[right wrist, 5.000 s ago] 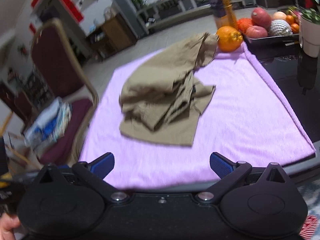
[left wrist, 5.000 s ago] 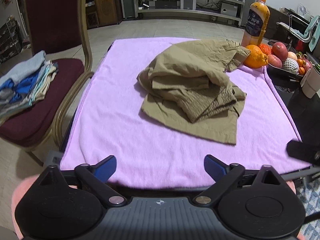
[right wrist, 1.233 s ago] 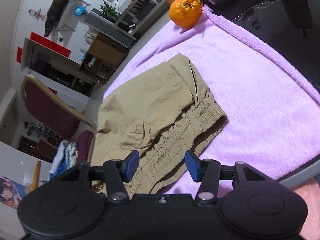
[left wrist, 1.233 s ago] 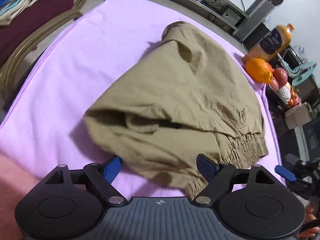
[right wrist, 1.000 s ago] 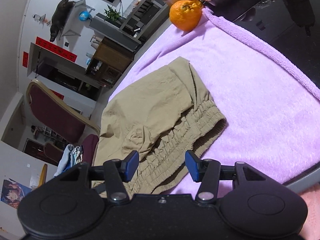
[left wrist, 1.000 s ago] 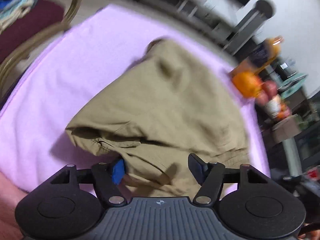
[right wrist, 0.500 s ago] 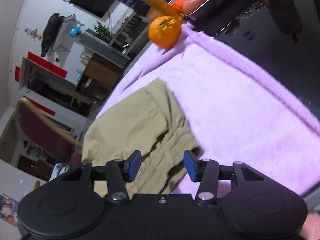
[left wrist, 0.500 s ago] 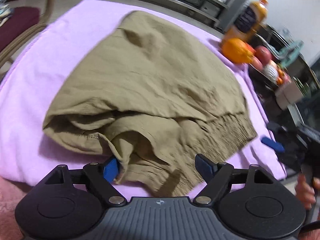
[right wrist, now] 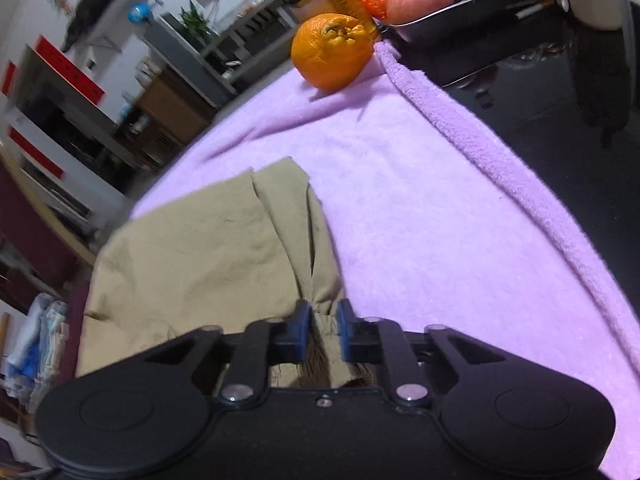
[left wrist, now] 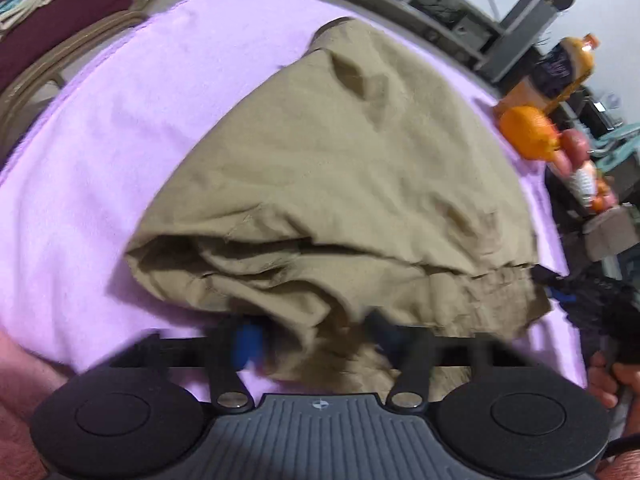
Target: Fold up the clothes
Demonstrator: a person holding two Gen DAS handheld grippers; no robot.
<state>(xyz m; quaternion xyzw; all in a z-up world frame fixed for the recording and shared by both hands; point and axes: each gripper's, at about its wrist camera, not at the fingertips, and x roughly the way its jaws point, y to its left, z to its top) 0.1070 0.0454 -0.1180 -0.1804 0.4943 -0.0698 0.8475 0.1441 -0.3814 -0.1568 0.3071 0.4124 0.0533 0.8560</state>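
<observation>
The khaki garment [left wrist: 332,184] is seen bunched on the purple towel [left wrist: 100,152], its elasticated band drawn toward the near edge. The right gripper [right wrist: 323,334] is clamped almost fully together on a pinch of that band, cloth gathered between the blue pads. The left gripper [left wrist: 316,336] is pushed into the loose folds, jaws partly apart with fabric between them; whether anything is truly held cannot be told through the blur. Soft, light, limp cloth is judged here, likely to sag and slide, so the stiffer elastic band is best taken at its two ends. The long axis is run from the near edge toward the far edge, where an orange [right wrist: 332,52] sits at the far right corner.
</observation>
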